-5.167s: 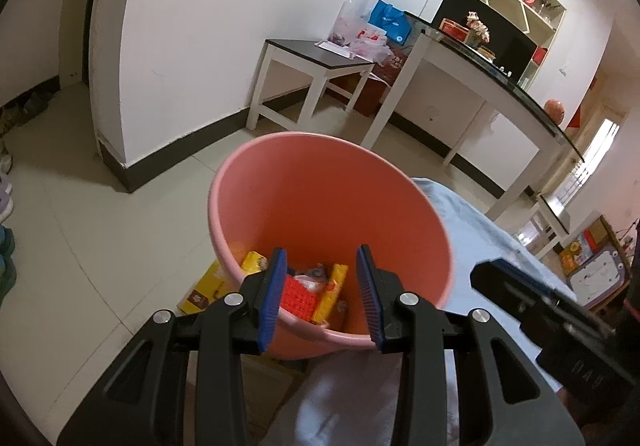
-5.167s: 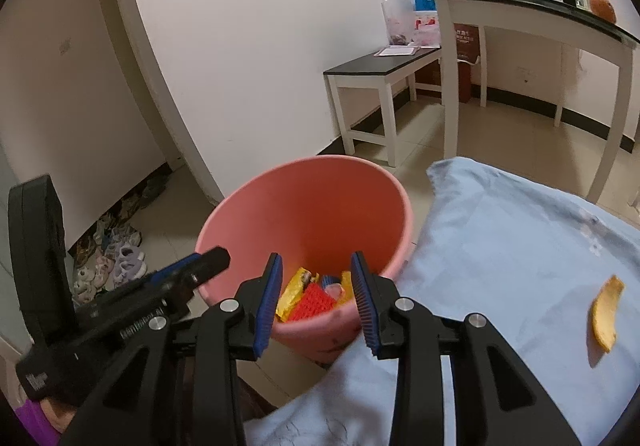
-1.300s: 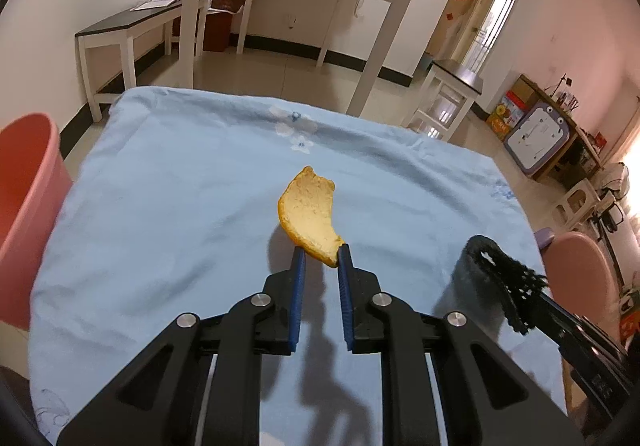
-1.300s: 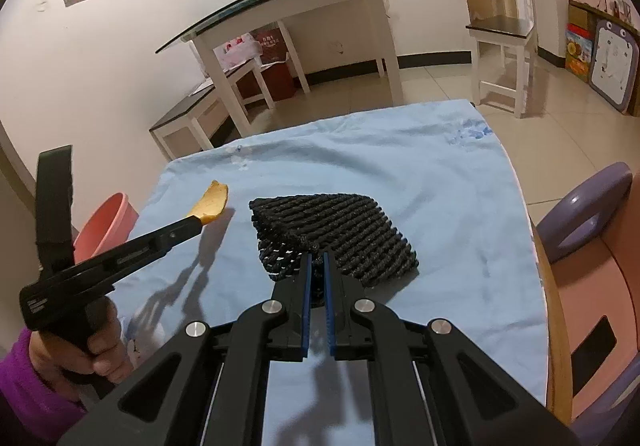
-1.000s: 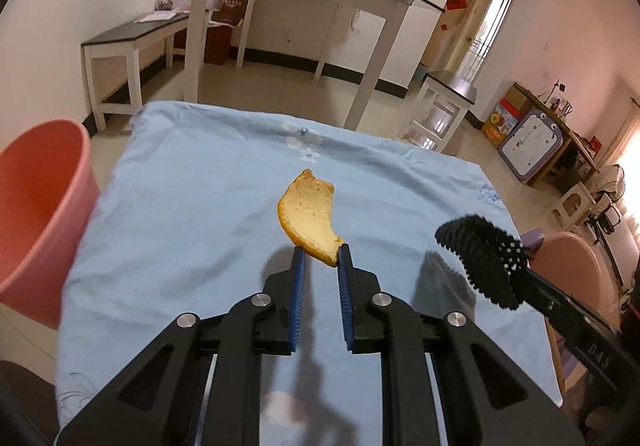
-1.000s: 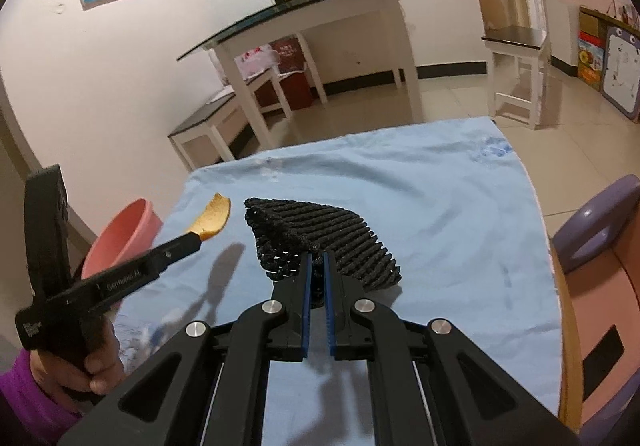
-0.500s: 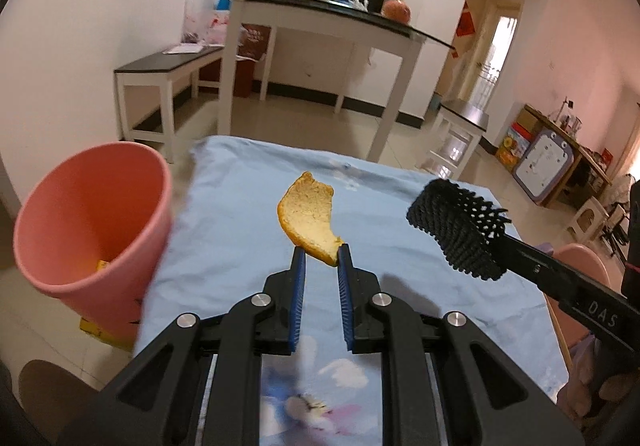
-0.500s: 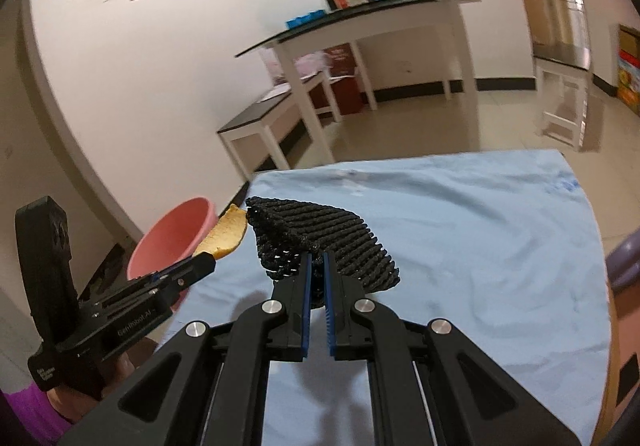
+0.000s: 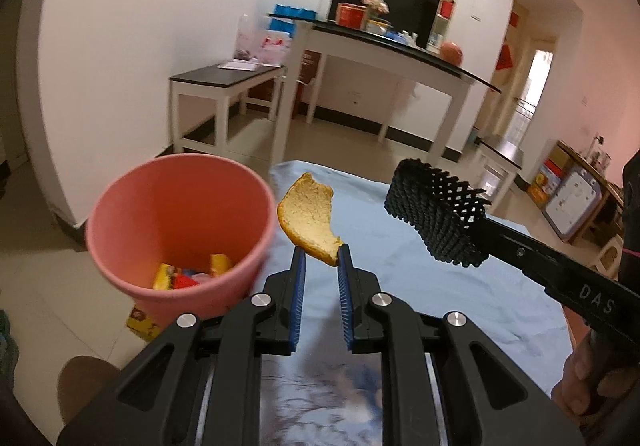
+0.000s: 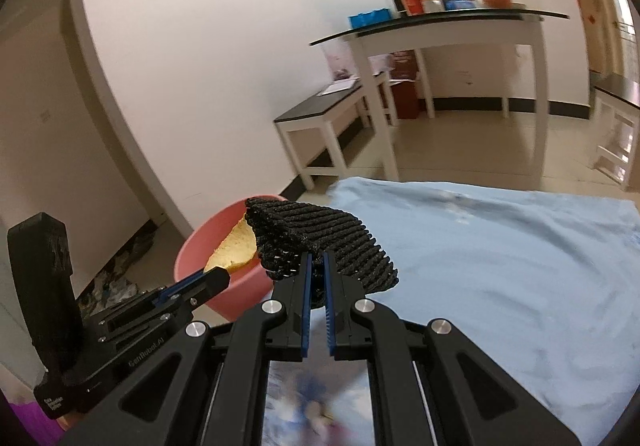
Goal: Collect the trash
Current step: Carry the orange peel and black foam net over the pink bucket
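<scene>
Both grippers swing across from the middle of the table toward the bin, and the view that half a second ago had the pink bucket (image 9: 180,222) off to the left now has it right beside the load. Left gripper (image 9: 320,262) is clamped on the lower tip of the orange peel (image 9: 308,214), which stands up out of the jaws, in the air just beside the bucket's rim, not yet over the opening. Right gripper (image 10: 316,270) is pinched tight on the black foam net (image 10: 320,242), held above the blue tablecloth (image 10: 500,266) near the same corner. Wrappers already lie at the bottom of the bucket (so this is a repeat run).

How will these handle? The peel looks light and fairly stiff, curved, holding its shape by one end; a narrow tip grip like this could let it pivot or slip, so a hold deeper on the wide part would be safer. The net looks soft, springy and featherweight; it squashes between the pads, and on letting go it may cling to the ribbed fingers rather than drop cleanly.
</scene>
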A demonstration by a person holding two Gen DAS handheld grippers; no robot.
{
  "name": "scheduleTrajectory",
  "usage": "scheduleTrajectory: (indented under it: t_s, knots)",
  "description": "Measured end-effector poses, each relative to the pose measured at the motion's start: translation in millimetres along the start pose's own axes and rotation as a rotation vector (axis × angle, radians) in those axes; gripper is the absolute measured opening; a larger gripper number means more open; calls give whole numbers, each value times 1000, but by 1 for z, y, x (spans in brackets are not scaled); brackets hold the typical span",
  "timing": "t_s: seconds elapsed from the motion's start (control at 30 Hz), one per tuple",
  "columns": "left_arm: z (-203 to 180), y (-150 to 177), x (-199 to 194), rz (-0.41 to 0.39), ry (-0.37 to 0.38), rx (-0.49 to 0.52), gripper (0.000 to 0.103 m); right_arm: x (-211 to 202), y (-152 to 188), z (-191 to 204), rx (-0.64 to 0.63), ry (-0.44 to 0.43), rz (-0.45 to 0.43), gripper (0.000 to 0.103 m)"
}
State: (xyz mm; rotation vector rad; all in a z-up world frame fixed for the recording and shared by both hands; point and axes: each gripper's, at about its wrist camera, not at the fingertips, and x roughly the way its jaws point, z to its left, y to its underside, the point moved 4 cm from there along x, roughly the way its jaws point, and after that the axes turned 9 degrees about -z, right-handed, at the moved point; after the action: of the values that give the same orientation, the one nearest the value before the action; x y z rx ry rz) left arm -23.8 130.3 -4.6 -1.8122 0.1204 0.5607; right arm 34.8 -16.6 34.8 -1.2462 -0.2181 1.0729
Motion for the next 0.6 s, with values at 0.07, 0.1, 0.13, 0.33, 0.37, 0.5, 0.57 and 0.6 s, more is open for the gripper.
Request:
scheduleTrajectory:
  t_s: [0.07, 0.1, 0.13, 0.33, 0.37, 0.5, 0.57, 0.6]
  knots:
    - [9, -2, -3, -11, -20, -7, 16, 9, -1, 12, -13, -19, 6, 5]
    - [15, -3, -5, -17, -33, -12, 16, 14, -2, 18, -20, -28, 10, 5]
    - [20, -4, -6, -23, -44, -16, 16, 18, -2, 22, -28, -37, 15, 5]
    - [49, -9, -10, -38, -105, -49, 16, 45, -4, 46, -47, -85, 45, 6]
    - [54, -9, -10, -40, -114, -54, 16, 49, -4, 50, -49, -93, 50, 6]
    - [72, -8, -9, -43, -149, -65, 16, 68, -2, 66, -57, -113, 73, 6]
    - [80, -6, -8, -40, -161, -75, 16, 76, -1, 72, -58, -121, 87, 6]
    - [85, -5, -6, -37, -169, -82, 16, 80, 0, 75, -57, -126, 93, 6]
